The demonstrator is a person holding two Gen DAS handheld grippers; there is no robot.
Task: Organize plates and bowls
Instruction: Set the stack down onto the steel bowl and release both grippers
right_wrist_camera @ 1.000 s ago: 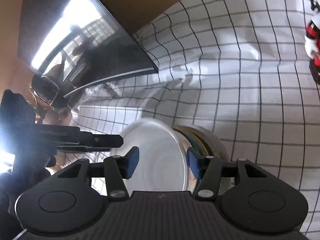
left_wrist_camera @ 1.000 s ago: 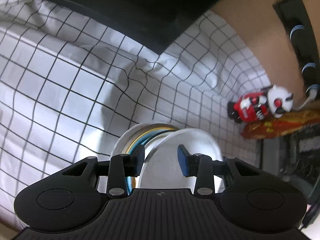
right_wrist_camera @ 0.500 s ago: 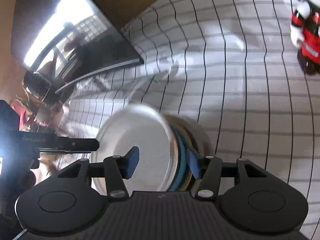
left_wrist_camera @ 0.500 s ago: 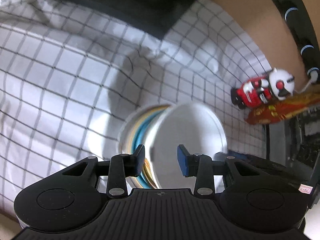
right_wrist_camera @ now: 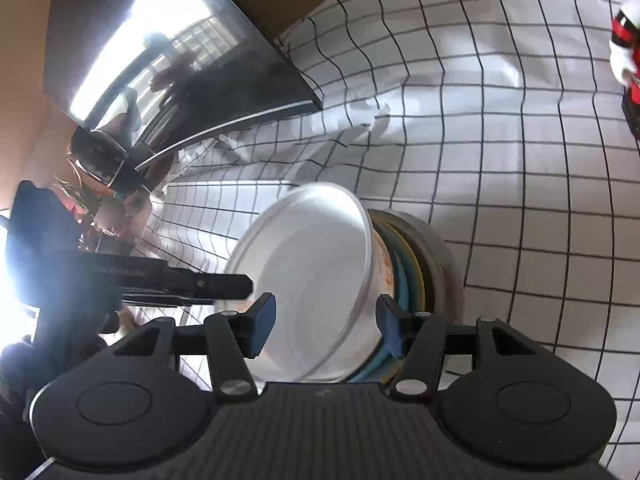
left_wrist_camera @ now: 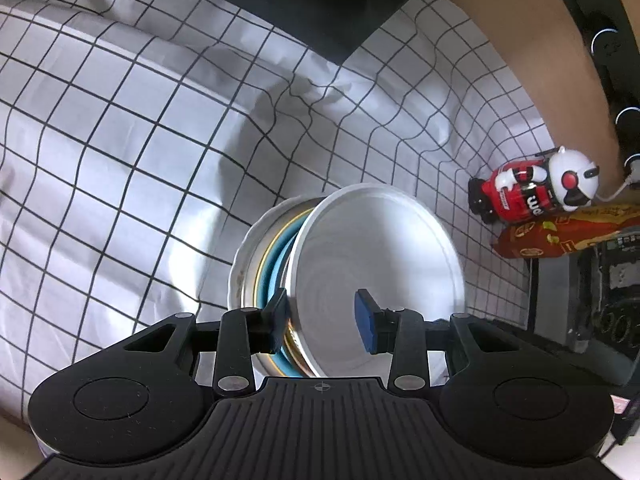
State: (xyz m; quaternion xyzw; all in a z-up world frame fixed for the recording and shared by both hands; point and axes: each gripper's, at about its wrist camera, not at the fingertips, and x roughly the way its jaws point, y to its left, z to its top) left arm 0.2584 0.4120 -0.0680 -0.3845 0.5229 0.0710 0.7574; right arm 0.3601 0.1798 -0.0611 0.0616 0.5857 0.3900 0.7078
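Note:
A stack of dishes rests on the checked cloth [left_wrist_camera: 120, 160]. A white scalloped plate [left_wrist_camera: 246, 264] is lowest, then yellow-rimmed and blue plates [left_wrist_camera: 278, 258], with a white bowl [left_wrist_camera: 376, 260] on top. My left gripper [left_wrist_camera: 322, 320] straddles the bowl's left wall. One pad is over the plate rims and the other hangs free inside the bowl. My right gripper [right_wrist_camera: 326, 330] straddles the opposite wall of the bowl [right_wrist_camera: 312, 264], beside the plates [right_wrist_camera: 424, 264]. Its jaws are opening and neither pad presses on the wall. From the left, a black fingertip [right_wrist_camera: 236, 285] reaches the bowl's rim.
A dark glossy screen [right_wrist_camera: 180, 60] lies on the cloth beyond the stack. A red and white toy figure [left_wrist_camera: 532, 192] and an orange snack packet [left_wrist_camera: 560, 236] sit at the right, with black equipment [left_wrist_camera: 592, 300] beside them. Wrinkled cloth surrounds the stack.
The stack now sits higher in both views, with more of the plate rims showing. The right gripper's pads stand slightly further apart. The left pads keep the same gap.

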